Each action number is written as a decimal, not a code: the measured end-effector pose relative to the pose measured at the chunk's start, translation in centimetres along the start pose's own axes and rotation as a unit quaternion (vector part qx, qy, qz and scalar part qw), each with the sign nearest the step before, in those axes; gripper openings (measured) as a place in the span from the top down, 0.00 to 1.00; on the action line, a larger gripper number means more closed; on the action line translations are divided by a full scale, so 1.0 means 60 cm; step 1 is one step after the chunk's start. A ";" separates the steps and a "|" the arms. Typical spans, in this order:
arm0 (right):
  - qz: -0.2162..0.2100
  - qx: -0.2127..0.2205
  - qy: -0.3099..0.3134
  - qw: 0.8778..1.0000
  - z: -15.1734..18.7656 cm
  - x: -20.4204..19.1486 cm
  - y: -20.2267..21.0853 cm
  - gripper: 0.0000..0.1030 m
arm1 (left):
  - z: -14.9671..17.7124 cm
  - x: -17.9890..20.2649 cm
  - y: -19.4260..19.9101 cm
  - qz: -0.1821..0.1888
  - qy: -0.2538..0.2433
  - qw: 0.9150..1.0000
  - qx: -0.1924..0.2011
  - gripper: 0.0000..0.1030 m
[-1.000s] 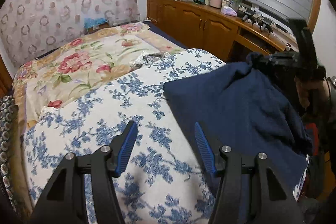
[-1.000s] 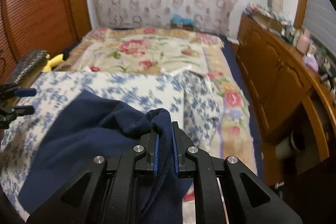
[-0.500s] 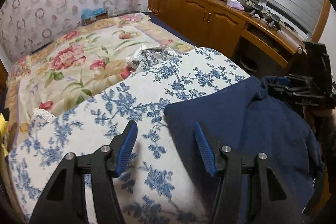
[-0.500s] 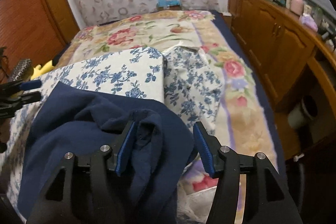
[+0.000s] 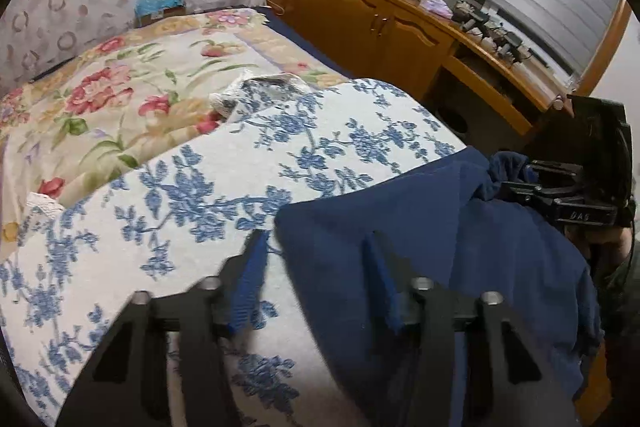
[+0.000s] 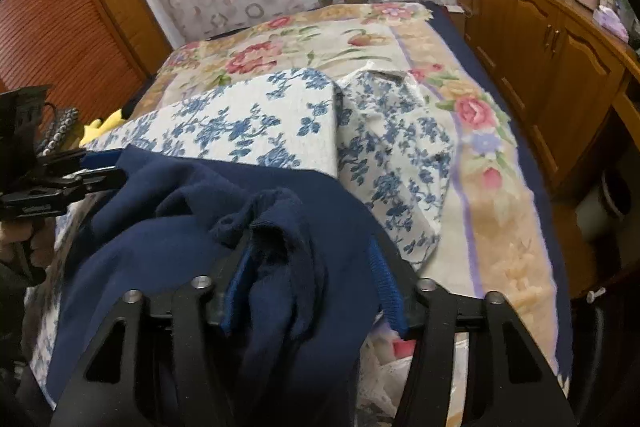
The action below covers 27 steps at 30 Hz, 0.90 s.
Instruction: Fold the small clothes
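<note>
A navy garment (image 5: 460, 247) lies on a blue-floral cloth (image 5: 192, 195); left gripper (image 5: 316, 275) spread over its corner, right gripper (image 6: 308, 267) spread around bunched fabric.

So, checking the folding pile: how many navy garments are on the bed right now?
1. The navy garment lies on the blue-flowered cover at the near end of the bed, its bunched edge between the right gripper fingers. More may lie hidden beneath.
</note>
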State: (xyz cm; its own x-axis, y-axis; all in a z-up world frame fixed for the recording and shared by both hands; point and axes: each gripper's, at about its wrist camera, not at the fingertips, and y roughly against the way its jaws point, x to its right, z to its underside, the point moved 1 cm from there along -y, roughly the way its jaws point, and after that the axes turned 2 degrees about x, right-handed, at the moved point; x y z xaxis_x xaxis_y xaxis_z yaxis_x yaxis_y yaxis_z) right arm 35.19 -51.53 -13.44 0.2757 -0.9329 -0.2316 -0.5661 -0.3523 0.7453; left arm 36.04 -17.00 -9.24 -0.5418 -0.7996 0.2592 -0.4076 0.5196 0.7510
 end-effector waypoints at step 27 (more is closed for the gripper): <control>0.029 0.268 0.160 0.950 -0.046 -0.206 0.321 0.94 | -0.015 0.105 0.390 0.010 -0.055 0.963 0.262 0.97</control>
State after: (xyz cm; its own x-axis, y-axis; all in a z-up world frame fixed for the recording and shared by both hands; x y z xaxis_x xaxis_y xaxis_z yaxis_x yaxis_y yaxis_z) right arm 23.00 -46.57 5.49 0.4060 -0.9115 0.0655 -0.8776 -0.3688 0.3064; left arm 23.72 -10.14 10.53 -0.6164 -0.7661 0.1823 -0.6957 0.6382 0.3297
